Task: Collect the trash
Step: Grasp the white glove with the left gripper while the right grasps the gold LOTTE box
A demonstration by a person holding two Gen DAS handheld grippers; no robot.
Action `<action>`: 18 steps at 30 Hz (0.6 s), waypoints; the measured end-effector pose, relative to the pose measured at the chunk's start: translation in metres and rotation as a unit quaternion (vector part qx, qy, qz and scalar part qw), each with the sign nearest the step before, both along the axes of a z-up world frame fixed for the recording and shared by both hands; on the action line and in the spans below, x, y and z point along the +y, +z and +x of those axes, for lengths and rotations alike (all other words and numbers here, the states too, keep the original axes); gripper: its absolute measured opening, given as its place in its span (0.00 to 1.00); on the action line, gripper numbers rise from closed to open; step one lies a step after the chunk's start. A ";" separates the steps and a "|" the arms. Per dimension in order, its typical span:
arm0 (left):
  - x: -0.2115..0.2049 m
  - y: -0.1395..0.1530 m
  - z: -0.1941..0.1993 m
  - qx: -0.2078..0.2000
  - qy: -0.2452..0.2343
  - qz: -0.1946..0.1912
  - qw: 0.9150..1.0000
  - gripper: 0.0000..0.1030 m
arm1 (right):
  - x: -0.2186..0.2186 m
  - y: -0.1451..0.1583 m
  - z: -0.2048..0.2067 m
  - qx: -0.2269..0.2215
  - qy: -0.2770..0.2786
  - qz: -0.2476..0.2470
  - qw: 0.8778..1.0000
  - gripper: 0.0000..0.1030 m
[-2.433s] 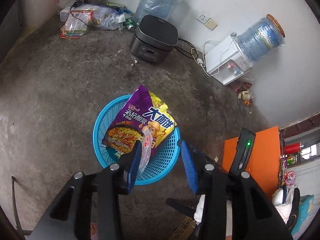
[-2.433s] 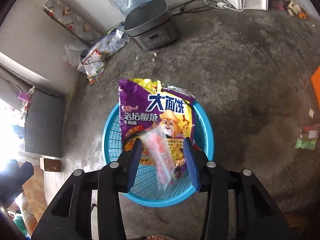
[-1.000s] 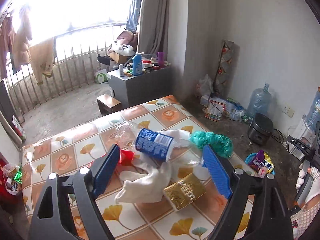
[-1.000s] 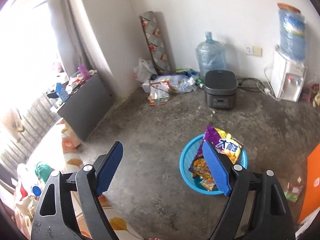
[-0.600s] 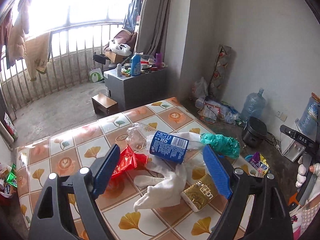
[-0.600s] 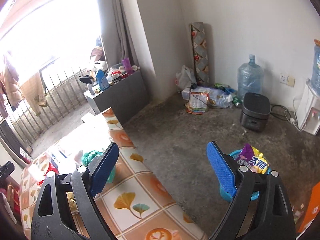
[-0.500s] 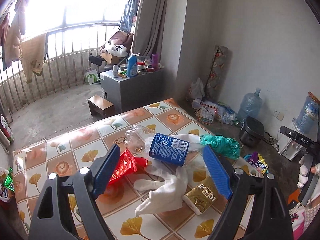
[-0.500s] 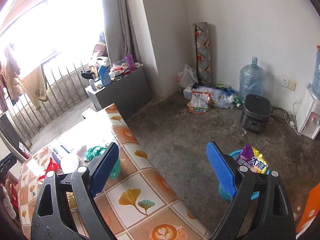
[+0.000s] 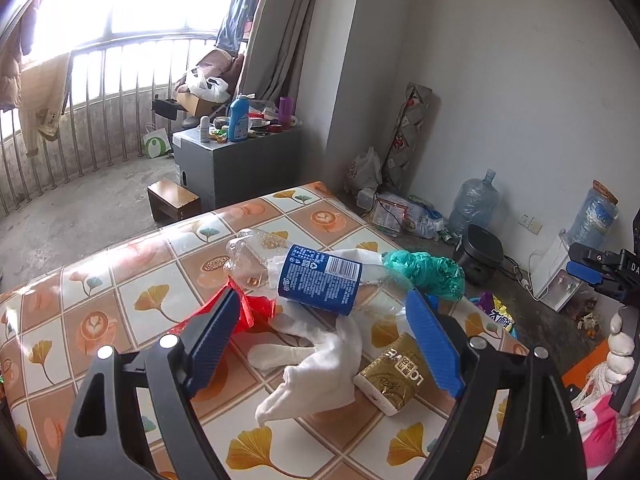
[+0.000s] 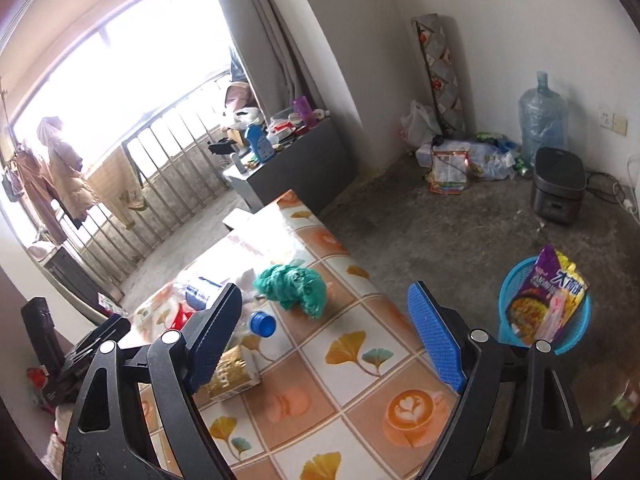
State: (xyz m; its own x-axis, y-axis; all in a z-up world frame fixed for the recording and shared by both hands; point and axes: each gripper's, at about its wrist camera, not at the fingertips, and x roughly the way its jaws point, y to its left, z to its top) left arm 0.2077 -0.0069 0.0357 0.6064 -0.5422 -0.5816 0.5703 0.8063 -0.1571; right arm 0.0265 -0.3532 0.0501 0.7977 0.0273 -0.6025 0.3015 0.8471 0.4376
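A trash pile lies on the tile-patterned table point(image 9: 120, 280): a clear bottle with a blue label point(image 9: 320, 284), a white cloth point(image 9: 320, 360), a gold packet point(image 9: 394, 376), a red wrapper point(image 9: 256, 308) and a green bag point(image 9: 424, 268). My left gripper point(image 9: 326, 320) hangs open just above the pile, touching nothing. My right gripper point(image 10: 324, 320) is over the table's near corner, its jaws closing with nothing between them. The green bag point(image 10: 296, 284) lies ahead of it. On the floor stands a blue basket point(image 10: 508, 292) holding a purple noodle packet point(image 10: 548, 292).
A black rice cooker point(image 10: 558, 184), a water jug point(image 10: 542, 120) and loose bags line the far wall. A grey cabinet point(image 9: 236, 160) and a small wooden stool point(image 9: 174, 200) stand beyond the table. A gloved hand point(image 9: 620, 352) holds the right gripper at the edge.
Both grippers swung away from the basket to the table. Over the last second the right one turned from the floor onto the table's corner; the left one drew closer to the pile.
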 end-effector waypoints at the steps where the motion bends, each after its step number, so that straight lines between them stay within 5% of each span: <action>1: 0.002 -0.001 -0.002 0.002 0.005 0.003 1.000 0.80 | 0.006 -0.005 0.003 0.004 0.016 0.016 1.000 0.72; 6: 0.010 -0.008 -0.017 0.018 0.025 -0.001 1.000 0.71 | 0.035 -0.034 0.026 0.037 0.091 0.094 0.991 0.56; 14: -0.019 -0.026 -0.023 0.052 0.007 0.006 0.999 0.31 | 0.060 -0.064 0.050 0.086 0.160 0.170 0.969 0.22; 18: -0.035 -0.032 -0.015 0.030 0.029 0.062 0.997 0.26 | 0.063 -0.069 0.055 0.099 0.176 0.191 0.961 0.18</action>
State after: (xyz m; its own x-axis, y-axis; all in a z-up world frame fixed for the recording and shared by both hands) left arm 0.1923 -0.0419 0.0042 0.5974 -0.4289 -0.6776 0.5142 0.8533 -0.0867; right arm 0.0812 -0.2903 -0.0190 0.5686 0.5239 -0.6343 0.1353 0.7010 0.7002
